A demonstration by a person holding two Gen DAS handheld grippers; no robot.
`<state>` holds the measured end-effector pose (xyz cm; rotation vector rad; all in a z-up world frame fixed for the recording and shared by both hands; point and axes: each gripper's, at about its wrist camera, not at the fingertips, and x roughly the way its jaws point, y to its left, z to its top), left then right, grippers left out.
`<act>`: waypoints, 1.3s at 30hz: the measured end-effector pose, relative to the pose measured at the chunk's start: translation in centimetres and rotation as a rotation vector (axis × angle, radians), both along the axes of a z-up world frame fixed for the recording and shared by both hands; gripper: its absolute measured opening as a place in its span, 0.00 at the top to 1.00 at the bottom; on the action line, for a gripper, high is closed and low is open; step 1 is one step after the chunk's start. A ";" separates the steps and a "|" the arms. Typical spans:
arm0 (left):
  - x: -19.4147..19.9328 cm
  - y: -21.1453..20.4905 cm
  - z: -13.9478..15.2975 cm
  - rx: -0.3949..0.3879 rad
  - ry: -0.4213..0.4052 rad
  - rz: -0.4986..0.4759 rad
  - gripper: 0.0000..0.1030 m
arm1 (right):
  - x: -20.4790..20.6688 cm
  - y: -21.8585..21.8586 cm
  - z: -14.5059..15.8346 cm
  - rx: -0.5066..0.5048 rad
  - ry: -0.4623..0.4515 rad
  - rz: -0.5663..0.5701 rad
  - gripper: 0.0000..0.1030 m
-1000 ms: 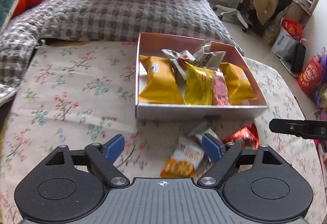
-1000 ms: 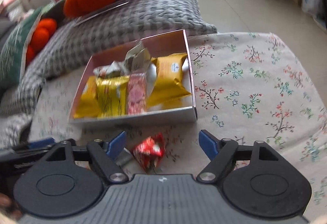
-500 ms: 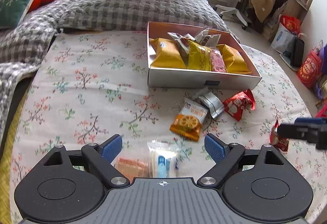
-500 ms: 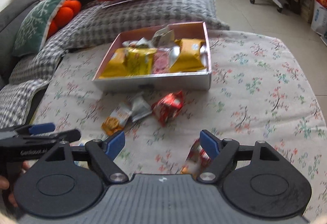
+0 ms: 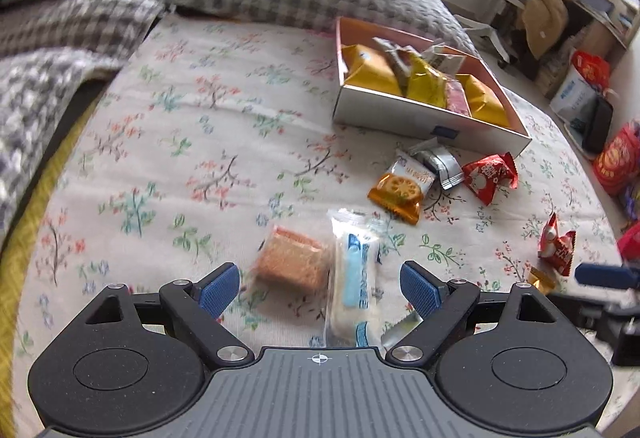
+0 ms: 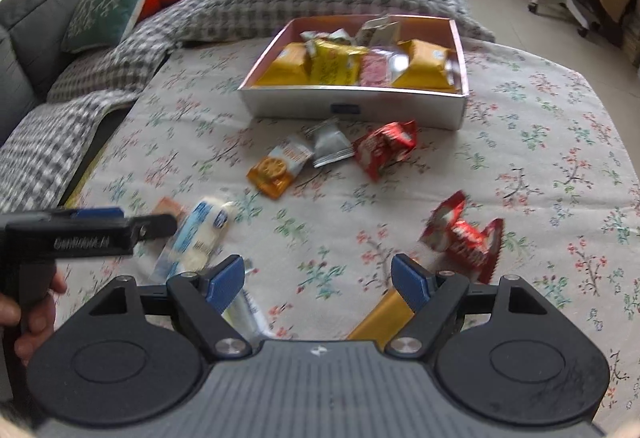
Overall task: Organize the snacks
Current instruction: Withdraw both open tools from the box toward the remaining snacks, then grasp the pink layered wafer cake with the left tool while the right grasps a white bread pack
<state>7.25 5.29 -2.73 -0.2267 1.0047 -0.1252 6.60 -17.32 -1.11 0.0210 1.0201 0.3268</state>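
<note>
Hovering over the flowered cloth [image 5: 168, 142], the left gripper [image 5: 320, 284] stands open and empty above a white-and-blue packet [image 5: 354, 278] and a brown wafer bar [image 5: 292, 262]; the right gripper [image 6: 318, 276] is likewise open, near a red packet [image 6: 464, 238]. The box [image 6: 352, 104] lies well beyond. These packets look light, crinkly and slippery; grip across the filled middle, not the flat sealed ends.

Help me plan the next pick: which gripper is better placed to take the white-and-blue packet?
Left. The left gripper is open with the white-and-blue packet lying between its fingers. The right gripper sits beside it, nearer a red packet.
</note>
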 end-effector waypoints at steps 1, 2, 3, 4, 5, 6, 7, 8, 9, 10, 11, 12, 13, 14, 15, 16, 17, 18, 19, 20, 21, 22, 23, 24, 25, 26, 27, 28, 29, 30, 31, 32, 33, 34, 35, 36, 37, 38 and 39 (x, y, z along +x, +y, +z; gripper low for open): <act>-0.1 0.2 -0.1 -0.013 0.005 0.005 0.14 | -0.2 0.3 0.0 -0.006 -0.003 0.009 0.24; -0.2 0.3 -0.2 -0.023 0.010 0.009 0.14 | -0.4 0.5 0.0 -0.010 -0.007 0.016 0.24; -0.4 0.3 -0.3 -0.028 0.011 0.010 0.14 | -0.6 0.6 0.0 -0.010 -0.009 0.021 0.24; -0.4 0.4 -0.3 -0.032 0.010 0.012 0.14 | -0.7 0.7 0.0 -0.006 -0.007 0.027 0.24; -0.4 0.4 -0.2 -0.034 0.007 0.015 0.14 | -0.7 0.9 -0.1 -0.002 -0.003 0.031 0.24; -0.3 0.5 -0.2 -0.029 0.006 0.021 0.14 | -0.7 1.0 -0.2 -0.002 0.002 0.034 0.24; -0.3 0.4 -0.3 -0.024 0.007 0.027 0.14 | -0.8 1.2 -0.3 -0.007 0.004 0.037 0.24; -0.2 0.4 -0.4 -0.019 0.010 0.030 0.14 | -0.8 1.3 -0.3 -0.011 0.004 0.042 0.24; -0.1 0.5 -0.5 -0.014 0.012 0.032 0.14 | -0.9 1.4 -0.4 -0.013 0.003 0.045 0.24; -0.1 0.6 -0.6 -0.004 0.010 0.037 0.14 | -1.0 1.5 -0.3 -0.012 0.001 0.048 0.25; 0.0 0.6 -0.7 0.010 0.003 0.038 0.14 | -0.9 1.5 -0.3 -0.012 0.000 0.048 0.25; 0.2 0.8 -0.8 0.034 -0.002 0.042 0.14 | -0.9 1.5 -0.3 -0.013 -0.001 0.041 0.25; 0.3 1.0 -1.1 0.064 -0.001 0.056 0.15 | -0.9 1.4 -0.3 -0.015 -0.001 0.033 0.25; 0.5 1.4 -1.4 0.091 0.007 0.075 0.15 | -0.8 1.4 -0.4 -0.019 0.000 0.026 0.25; 0.7 1.8 -1.8 0.105 0.015 0.089 0.15 | -0.8 1.4 -0.5 -0.023 0.000 0.022 0.25; 0.7 2.1 -2.0 0.109 0.019 0.095 0.15 | -0.8 1.4 -0.6 -0.029 0.000 0.019 0.25; 0.8 2.3 -2.1 0.103 0.020 0.094 0.15 | -0.8 1.5 -0.7 -0.034 0.002 0.020 0.25; 0.8 2.4 -2.1 0.101 0.018 0.089 0.15 | -0.7 1.6 -0.8 -0.038 0.003 0.022 0.25; 0.8 2.3 -2.2 0.107 0.014 0.081 0.15 | -0.7 1.6 -0.8 -0.039 0.005 0.023 0.25; 0.8 2.0 -2.2 0.120 0.010 0.065 0.15 | -0.6 1.6 -0.8 -0.038 0.006 0.021 0.25; 1.0 1.6 -2.3 0.129 0.009 0.049 0.15 | -0.6 1.6 -0.9 -0.035 0.008 0.019 0.25; 1.1 1.1 -2.5 0.139 0.010 0.029 0.15 | -0.5 1.6 -0.9 -0.031 0.010 0.019 0.25; 1.3 0.5 -2.6 0.150 0.009 0.013 0.15 | -0.5 1.6 -0.9 -0.030 0.009 0.018 0.25; 1.5 0.2 -2.8 0.166 0.008 0.005 0.15 | -0.4 1.6 -0.9 -0.032 0.008 0.019 0.25; 1.7 -0.1 -3.0 0.187 0.007 0.004 0.15 | -0.4 1.6 -1.0 -0.034 0.011 0.018 0.25; 1.9 -0.3 -3.2 0.203 0.005 0.004 0.15 | -0.3 1.6 -1.2 -0.039 0.016 0.016 0.25; 2.1 -0.3 -3.3 0.212 0.006 0.002 0.18 | -0.3 1.5 -1.4 -0.047 0.022 0.009 0.25; 2.2 -0.6 -3.5 0.215 0.011 -0.007 0.20 | -0.2 1.3 -1.5 -0.057 0.028 -0.008 0.25; 2.2 -0.8 -3.7 0.215 0.012 -0.020 0.25 | -0.2 1.0 -1.8 -0.066 0.040 -0.031 0.25; 2.1 -1.2 -3.8 0.221 0.011 -0.036 0.29 | -0.1 0.7 -2.0 -0.072 0.054 -0.057 0.25; 2.1 -1.6 -3.8 0.237 0.006 -0.056 0.32 | -0.1 0.2 -2.2 -0.073 0.068 -0.088 0.25; 2.0 -2.0 -3.9 0.252 0.001 -0.069 0.35 | -0.1 -0.3 -2.4 -0.067 0.080 -0.119 0.25; 2.1 -2.2 -3.9 0.260 -0.003 -0.076 0.35 | 0.0 -0.9 -2.6 -0.061 0.094 -0.153 0.25; 2.1 -2.2 -4.0 0.260 -0.005 -0.077 0.35 | -0.1 -1.3 -2.9 -0.057 0.107 -0.183 0.25; 2.2 -2.2 -4.0 0.258 -0.008 -0.076 0.36 | -0.1 -1.6 -3.2 -0.058 0.118 -0.206 0.25; 2.3 -2.2 -4.0 0.256 -0.010 -0.075 0.38 | -0.1 -1.8 -3.4 -0.062 0.127 -0.220 0.25; 2.4 -2.2 -4.0 0.253 -0.011 -0.072 0.39 | 0.0 -1.8 -3.7 -0.069 0.135 -0.229 0.25; 2.4 -2.3 -4.0 0.252 -0.013 -0.071 0.43 | 0.1 -1.8 -3.9 -0.075 0.139 -0.237 0.26; 2.4 -2.3 -3.9 0.251 -0.015 -0.075 0.49 | 0.2 -1.8 -4.1 -0.080 0.143 -0.245 0.28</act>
